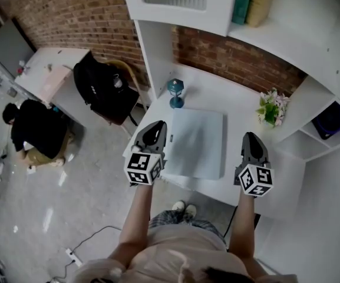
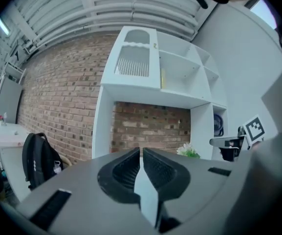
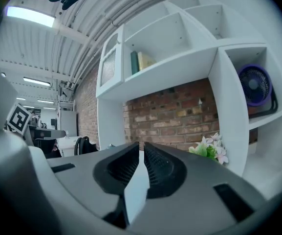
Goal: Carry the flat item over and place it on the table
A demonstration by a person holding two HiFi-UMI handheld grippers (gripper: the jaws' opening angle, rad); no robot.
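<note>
flat item (image 1: 196,143) between hand-held grippers (image 1: 157,125) (image 1: 252,137)

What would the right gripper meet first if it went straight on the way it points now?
Probably the brick wall straight ahead; the flowers stand just right of that line, though depth is unclear.

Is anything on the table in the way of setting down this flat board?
Nothing visible does. The blue ornament and the flowers stand on the table clear of the flat board, back left and right; beneath it is hidden.
</note>
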